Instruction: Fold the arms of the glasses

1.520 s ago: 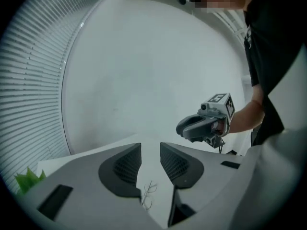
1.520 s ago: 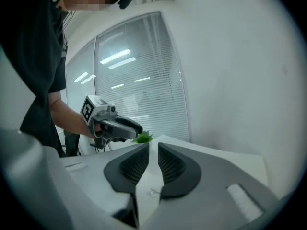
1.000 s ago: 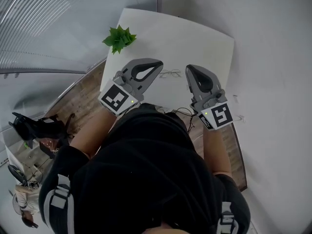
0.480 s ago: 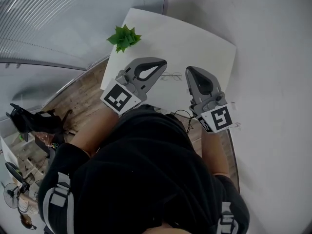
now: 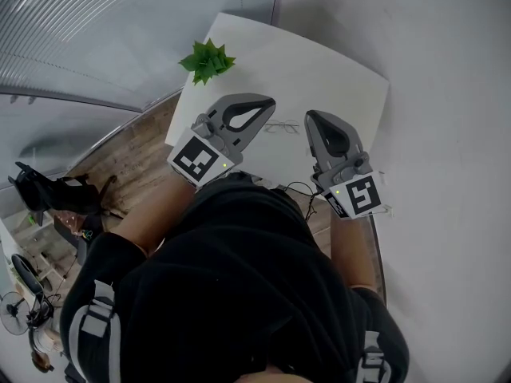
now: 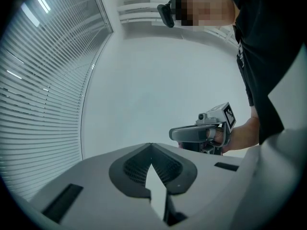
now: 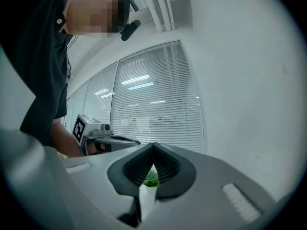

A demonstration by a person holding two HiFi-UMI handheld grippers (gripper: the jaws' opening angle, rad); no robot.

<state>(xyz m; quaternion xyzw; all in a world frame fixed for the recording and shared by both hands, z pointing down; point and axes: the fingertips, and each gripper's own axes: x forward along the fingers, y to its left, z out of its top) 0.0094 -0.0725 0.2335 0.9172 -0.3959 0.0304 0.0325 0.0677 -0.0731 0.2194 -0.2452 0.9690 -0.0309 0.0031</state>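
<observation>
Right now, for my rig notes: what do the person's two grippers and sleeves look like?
The left gripper and right gripper are grey, teardrop-shaped claws with dark ribbed pads, each carrying a black-and-white square-marker cube. The shirt is black, short-sleeved.

The white table point(image 5: 327, 66) carries a green plant point(image 5: 207, 61) at one corner; glasses point(image 5: 281, 126) lie mid-table.

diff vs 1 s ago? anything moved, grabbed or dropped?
Nothing visibly changed. The left gripper and right gripper stay shut and empty at the near side of the table, and neither has taken hold of or let go of anything. The glasses lie untouched between them, and the plant keeps its far corner. Only the head view's framing drifted slightly.
</observation>
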